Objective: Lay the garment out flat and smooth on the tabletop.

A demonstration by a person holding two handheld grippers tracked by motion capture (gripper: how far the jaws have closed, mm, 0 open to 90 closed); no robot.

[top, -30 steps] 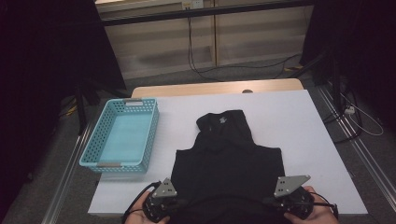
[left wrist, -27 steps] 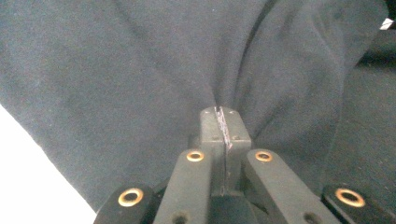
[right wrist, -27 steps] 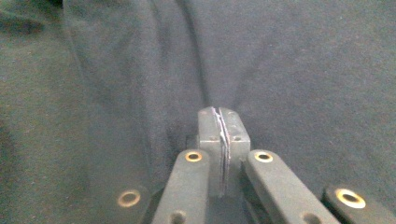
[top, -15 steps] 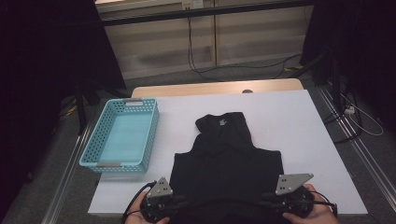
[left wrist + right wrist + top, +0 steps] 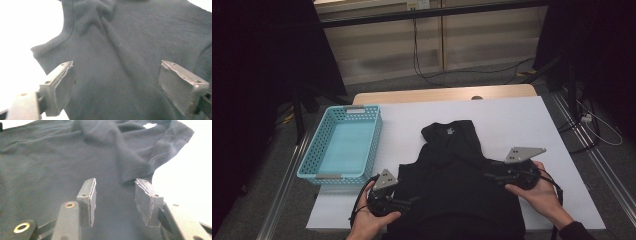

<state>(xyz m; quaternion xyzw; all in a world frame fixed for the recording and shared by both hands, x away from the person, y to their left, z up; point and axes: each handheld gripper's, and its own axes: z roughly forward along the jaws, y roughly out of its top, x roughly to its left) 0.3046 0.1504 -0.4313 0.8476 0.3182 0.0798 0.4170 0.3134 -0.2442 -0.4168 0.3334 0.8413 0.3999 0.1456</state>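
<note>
Black cloth of the garment (image 5: 457, 185) lies spread flat on the white surface (image 5: 522, 120) beside a blue basket (image 5: 343, 145), with the left claw (image 5: 412, 201) and right claw (image 5: 488, 176) over its two sides, both just opening and gripping nothing.

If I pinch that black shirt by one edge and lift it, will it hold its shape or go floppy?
Probably floppy: the black shirt is thin cloth, already creased near its collar. It looks light and would likely drape and unfold. Pushed across the white table, it would probably bunch rather than slide whole.
</note>
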